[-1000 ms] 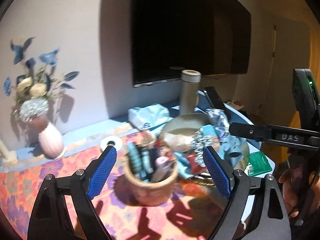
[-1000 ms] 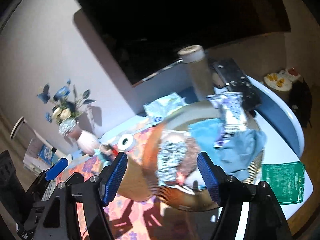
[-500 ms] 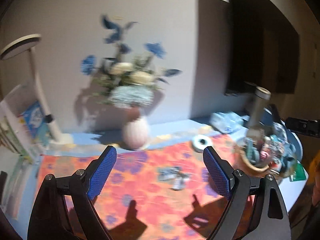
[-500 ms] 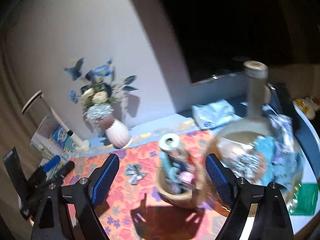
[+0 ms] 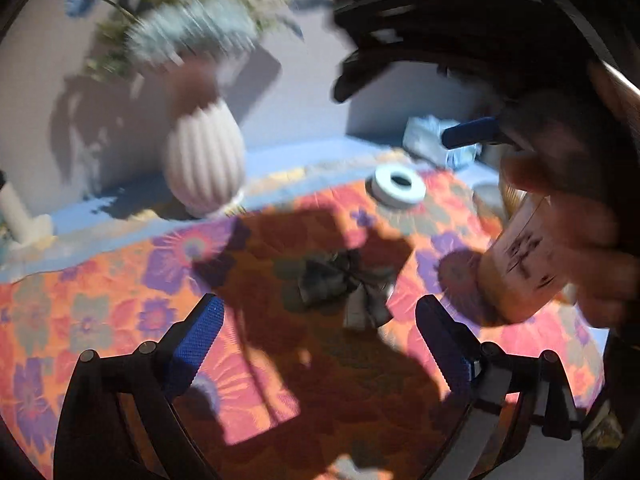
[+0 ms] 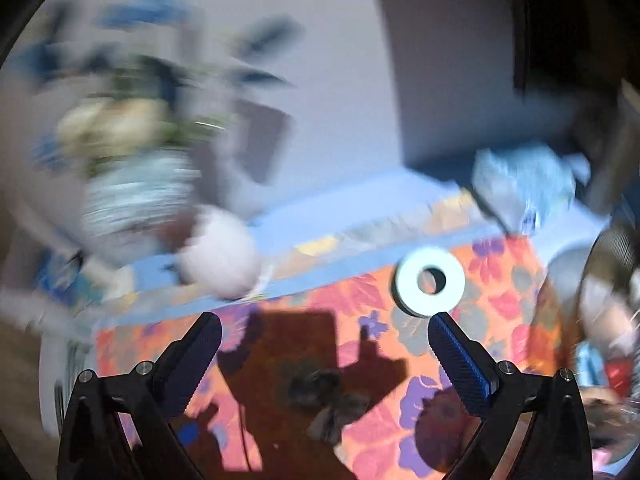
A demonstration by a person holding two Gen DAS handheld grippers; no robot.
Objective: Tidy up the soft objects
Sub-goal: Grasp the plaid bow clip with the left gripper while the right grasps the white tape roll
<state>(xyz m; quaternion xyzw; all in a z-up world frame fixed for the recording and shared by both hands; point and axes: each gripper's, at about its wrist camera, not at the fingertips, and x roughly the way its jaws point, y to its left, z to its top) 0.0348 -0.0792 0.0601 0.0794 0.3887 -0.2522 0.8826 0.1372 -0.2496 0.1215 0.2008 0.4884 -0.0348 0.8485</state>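
Fabric bow point(image 5: 340, 284) lay on the flowered tabletop point(image 5: 100, 300) in shadow, between both tools and touching neither. The left tool point(image 5: 316, 340) and right tool point(image 6: 324, 354) were spreading wider, nothing between their jaws.

A ribbed white vase point(image 5: 205, 160) of flowers stands near a white tape roll point(image 5: 400, 185).

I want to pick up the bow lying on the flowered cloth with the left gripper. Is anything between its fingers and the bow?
Nothing visible. The left gripper has its jaws opening with nothing between them, and only bare flowered cloth in shadow lies ahead of it up to the bow. The white ring and the vase sit farther back.
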